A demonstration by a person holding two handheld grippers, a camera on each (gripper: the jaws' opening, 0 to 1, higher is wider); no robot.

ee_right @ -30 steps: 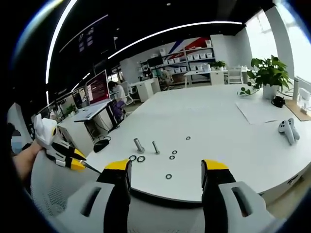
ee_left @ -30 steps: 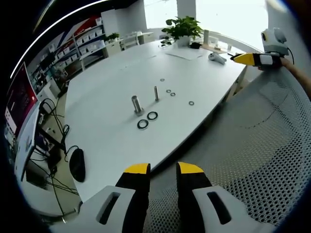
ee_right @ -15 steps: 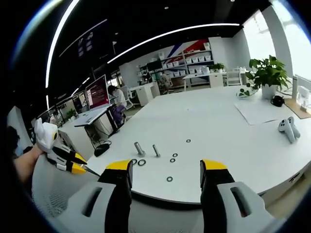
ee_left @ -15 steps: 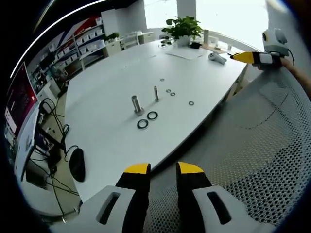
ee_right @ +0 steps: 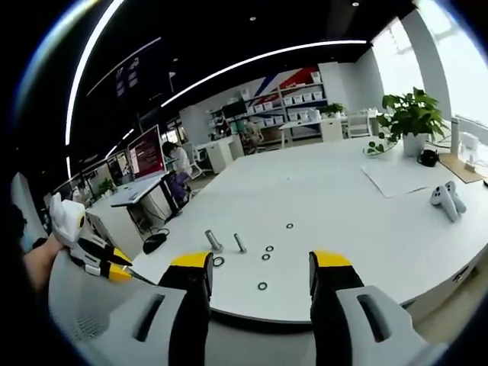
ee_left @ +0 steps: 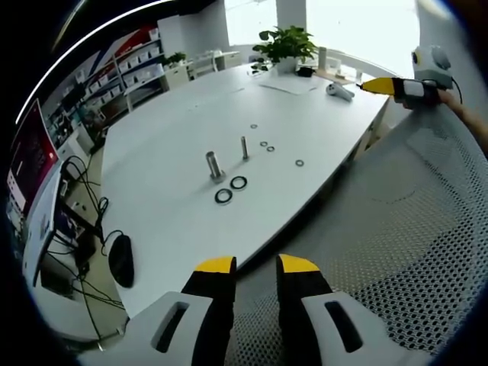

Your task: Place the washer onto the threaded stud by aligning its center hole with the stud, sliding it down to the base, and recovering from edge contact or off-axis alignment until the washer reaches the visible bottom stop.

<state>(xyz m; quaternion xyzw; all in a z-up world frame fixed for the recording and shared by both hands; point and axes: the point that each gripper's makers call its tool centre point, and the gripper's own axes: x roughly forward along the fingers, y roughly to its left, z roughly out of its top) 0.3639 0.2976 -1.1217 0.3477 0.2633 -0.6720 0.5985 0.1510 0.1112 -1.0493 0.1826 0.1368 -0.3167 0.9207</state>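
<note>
1. Left claw (ee_left: pixel 255 264) hangs nearly closed, holding nothing.
2. Right claw (ee_right: pixel 260 260) is spread wide, holding nothing.
3. Washers (ee_left: pixel 231 189) lie on the bench (ee_left: pixel 175 130) beside the threaded stud (ee_left: pixel 245 146).

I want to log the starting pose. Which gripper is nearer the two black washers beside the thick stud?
Left, by a modest margin. The left gripper is off the table's near edge facing the black washers; the right gripper is beyond the table's far corner.
</note>
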